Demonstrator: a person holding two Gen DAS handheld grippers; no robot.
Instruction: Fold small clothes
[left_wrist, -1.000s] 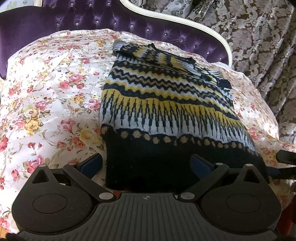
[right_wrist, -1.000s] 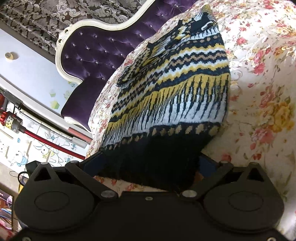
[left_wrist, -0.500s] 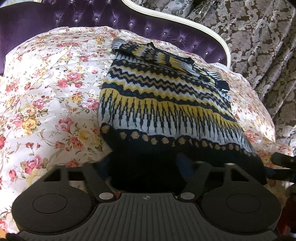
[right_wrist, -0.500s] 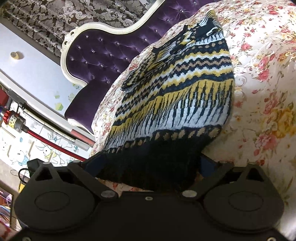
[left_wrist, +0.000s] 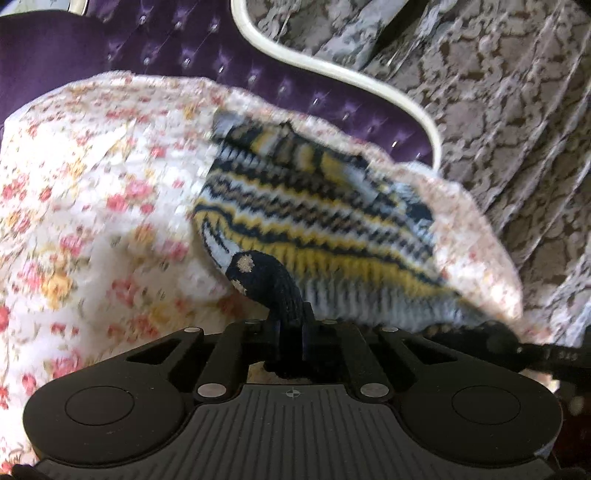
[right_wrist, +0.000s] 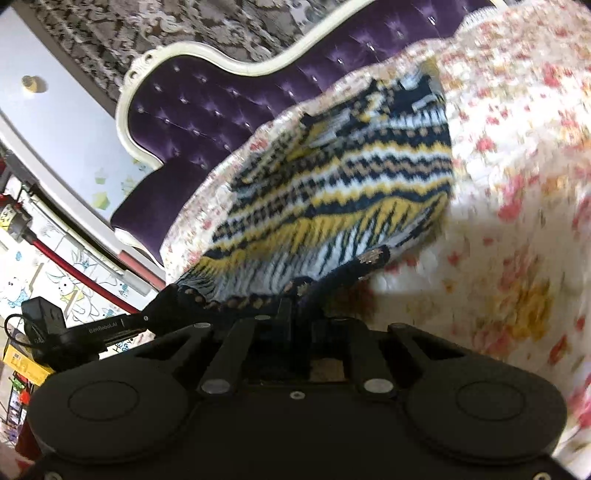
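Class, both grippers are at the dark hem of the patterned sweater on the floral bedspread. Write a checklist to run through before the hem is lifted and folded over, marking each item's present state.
1. Left gripper shut on the sweater hem: ok.
2. Right gripper shut on the hem: ok.
3. Hem bunched evenly between grips: not ok, it puckers.
4. Far end lying flat on the bedspread: cannot tell, blurred.
5. Nothing lying on the sweater: ok.

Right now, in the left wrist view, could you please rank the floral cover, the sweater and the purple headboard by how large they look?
1. Floral cover
2. Sweater and headboard: too close to rank; the cover hides part of the headboard.
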